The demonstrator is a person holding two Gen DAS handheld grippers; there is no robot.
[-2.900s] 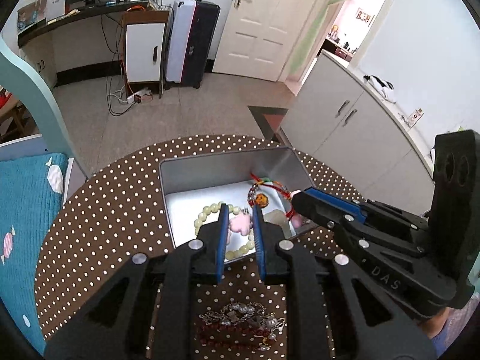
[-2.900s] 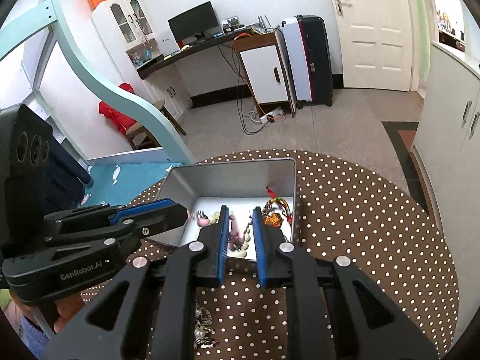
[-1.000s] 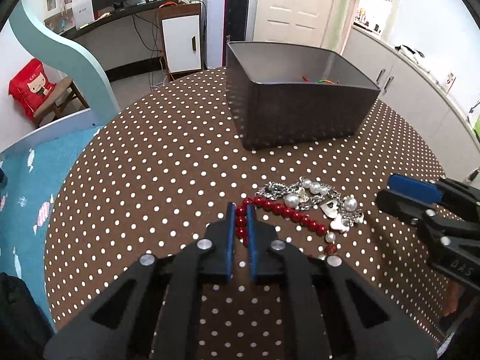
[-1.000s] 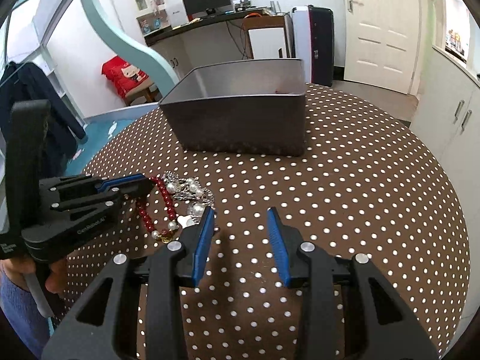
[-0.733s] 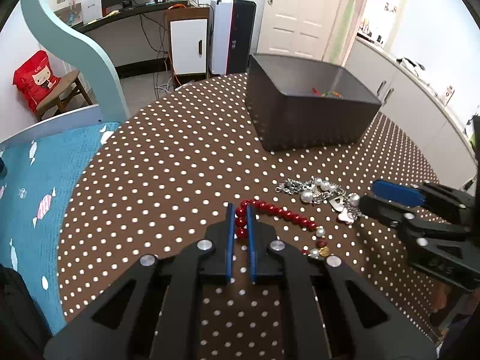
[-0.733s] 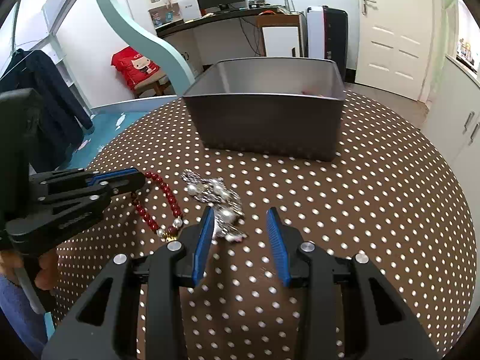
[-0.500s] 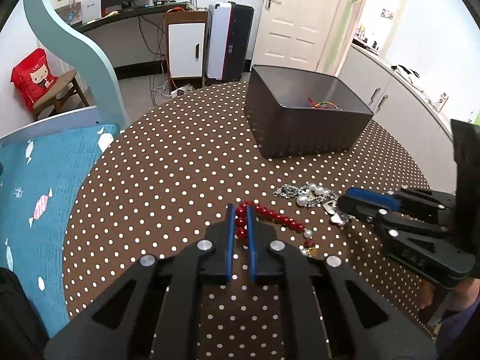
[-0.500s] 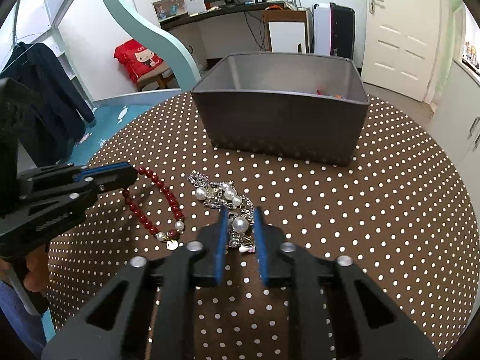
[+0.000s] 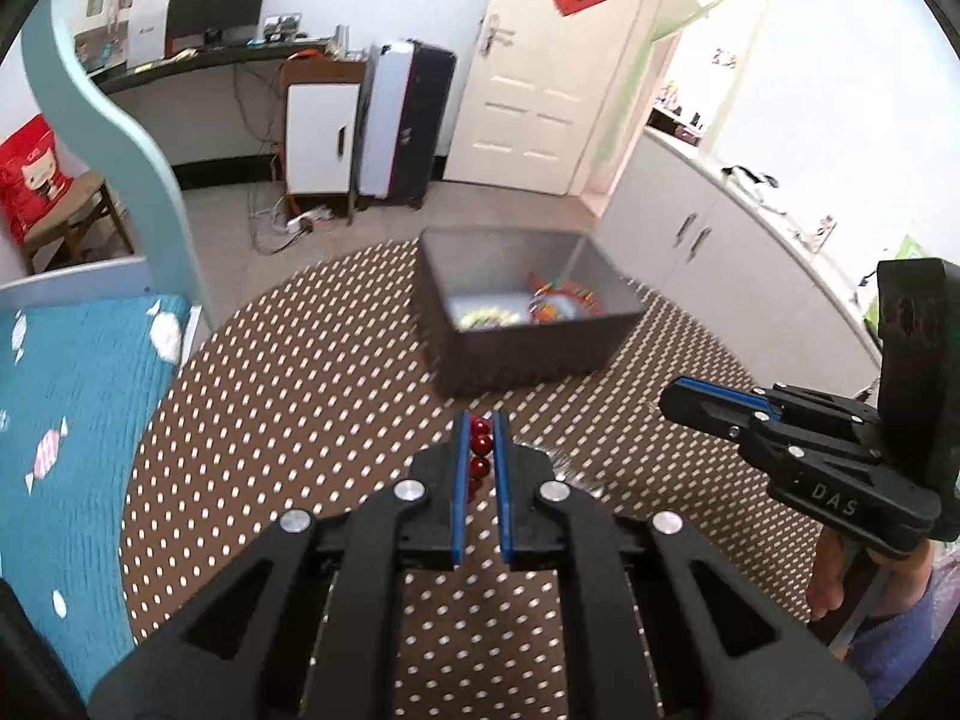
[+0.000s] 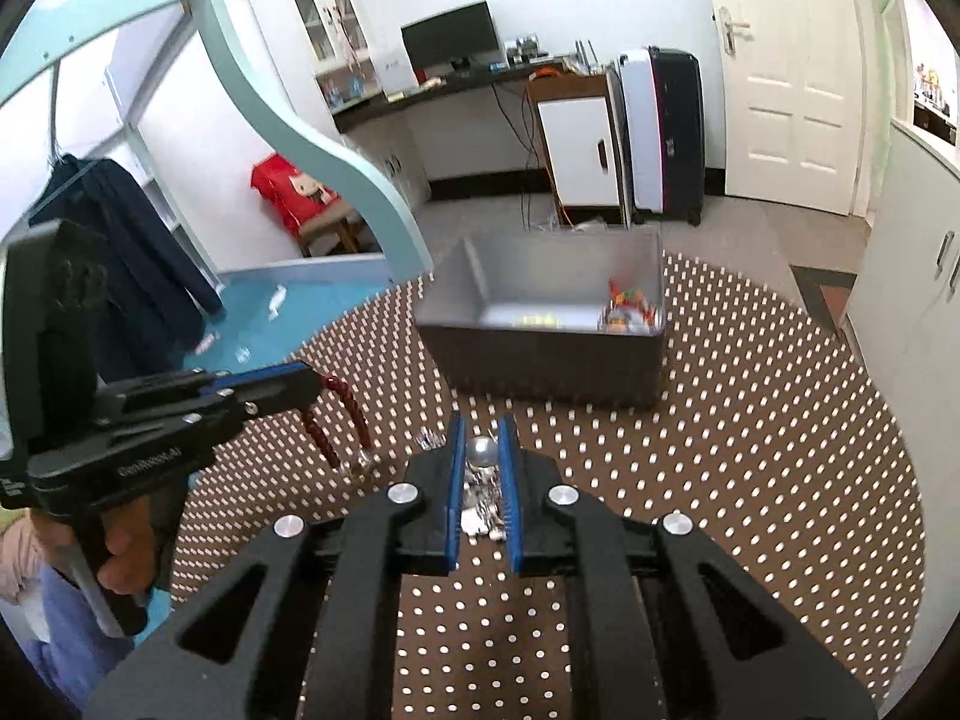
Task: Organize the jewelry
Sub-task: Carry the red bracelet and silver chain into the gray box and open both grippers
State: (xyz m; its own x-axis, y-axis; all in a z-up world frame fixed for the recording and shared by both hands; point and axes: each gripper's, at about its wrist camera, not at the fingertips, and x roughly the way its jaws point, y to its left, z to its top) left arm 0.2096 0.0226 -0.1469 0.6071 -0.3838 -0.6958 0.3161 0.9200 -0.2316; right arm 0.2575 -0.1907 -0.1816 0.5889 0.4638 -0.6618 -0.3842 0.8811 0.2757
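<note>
Two claws, each with one piece of jewelry, now hang above the polka-dot worktop (image 10: 780,420) where both pieces lay a second ago. The left claw (image 9: 480,420) is pinched tight on a red bead bracelet (image 9: 480,450), its loop dangling free (seen from the right wrist). The right claw (image 10: 480,429), lettered "DAS", is closing on a silver pearl bracelet (image 10: 483,468) whose pearl sits between the pads. The left claw's body reads "GenRobot.AI". Farther back, one grey metal box (image 9: 528,354) holds earlier pieces, blurred.
</note>
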